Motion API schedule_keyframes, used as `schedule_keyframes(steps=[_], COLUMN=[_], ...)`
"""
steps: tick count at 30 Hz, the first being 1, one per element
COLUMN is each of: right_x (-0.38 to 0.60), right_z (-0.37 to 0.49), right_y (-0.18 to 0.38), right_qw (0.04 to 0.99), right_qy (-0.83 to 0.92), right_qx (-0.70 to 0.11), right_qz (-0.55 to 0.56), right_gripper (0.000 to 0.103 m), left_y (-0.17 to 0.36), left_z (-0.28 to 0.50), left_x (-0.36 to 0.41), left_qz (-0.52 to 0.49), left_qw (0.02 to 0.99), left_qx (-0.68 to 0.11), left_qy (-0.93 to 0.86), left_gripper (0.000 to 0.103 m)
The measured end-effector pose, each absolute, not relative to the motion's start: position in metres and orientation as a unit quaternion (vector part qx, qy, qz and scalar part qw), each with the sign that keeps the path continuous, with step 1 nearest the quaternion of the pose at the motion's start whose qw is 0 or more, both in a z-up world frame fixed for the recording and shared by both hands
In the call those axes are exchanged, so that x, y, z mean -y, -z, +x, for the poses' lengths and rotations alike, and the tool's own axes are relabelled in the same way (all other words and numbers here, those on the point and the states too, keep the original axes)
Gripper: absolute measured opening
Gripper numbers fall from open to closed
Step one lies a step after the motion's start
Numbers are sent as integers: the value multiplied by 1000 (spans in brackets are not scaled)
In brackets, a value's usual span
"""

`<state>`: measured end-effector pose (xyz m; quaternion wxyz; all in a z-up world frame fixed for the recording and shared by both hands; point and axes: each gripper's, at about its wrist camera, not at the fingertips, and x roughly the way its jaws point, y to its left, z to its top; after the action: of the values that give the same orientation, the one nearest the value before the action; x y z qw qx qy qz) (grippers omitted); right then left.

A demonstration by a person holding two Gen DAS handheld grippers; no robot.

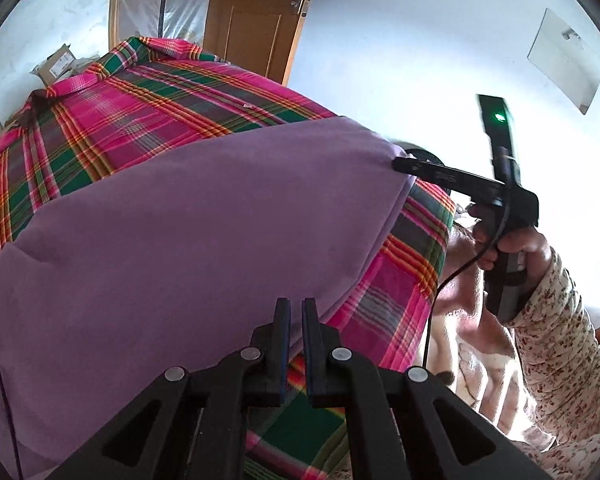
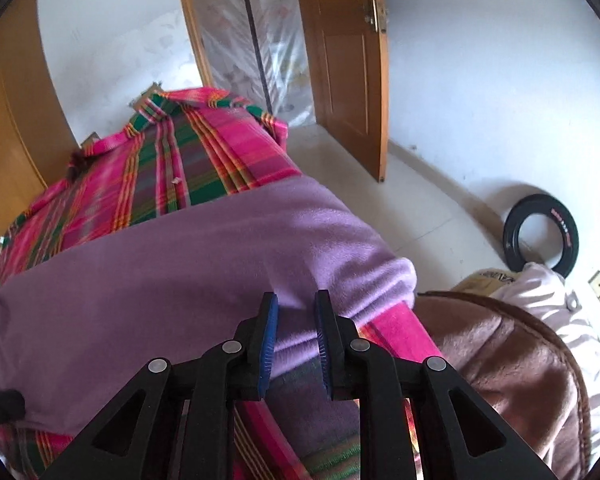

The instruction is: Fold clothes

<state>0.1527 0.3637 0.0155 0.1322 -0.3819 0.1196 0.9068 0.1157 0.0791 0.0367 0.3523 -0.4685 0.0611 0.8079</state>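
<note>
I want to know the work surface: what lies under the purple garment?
A plaid cloth shows around the purple garment. Whatever the cloth covers is hidden.

Black tools (image 1: 296,312), blue pads (image 2: 271,332), floral sleeve (image 1: 556,320).

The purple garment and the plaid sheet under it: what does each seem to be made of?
The purple garment looks like fleece or a brushed knit: matte, with a fuzzy nap and soft rounded folds near the right gripper. The plaid sheet looks like thin woven cotton or a blend: flat, smooth, with crisp pink, green and orange stripes that seem woven in. Neither fibre can be confirmed by sight.
</note>
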Motion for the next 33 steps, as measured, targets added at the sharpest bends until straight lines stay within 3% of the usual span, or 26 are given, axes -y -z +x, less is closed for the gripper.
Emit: schedule_keyframes(steps=[5, 12, 22, 33], right_x=[-344, -273, -219, -135], right_z=[160, 144, 157, 143], right_y=[-27, -45, -16, -20], right_qw=[164, 31, -20, -156], right_qy=[-901, -928, -913, -898], right_qx=[-88, -56, -9, 56], right_qz=[-392, -367, -407, -408], right_gripper=[22, 22, 22, 22], left_y=[-39, -47, -30, -24], left_z=[112, 108, 123, 143], left_x=[-64, -27, 39, 95], left_qz=[-466, -456, -475, -467], left_qw=[342, 311, 247, 195], left_qx=[-49, -17, 8, 71], left_qy=[-815, -834, -845, -860], left_gripper=[8, 10, 10, 10])
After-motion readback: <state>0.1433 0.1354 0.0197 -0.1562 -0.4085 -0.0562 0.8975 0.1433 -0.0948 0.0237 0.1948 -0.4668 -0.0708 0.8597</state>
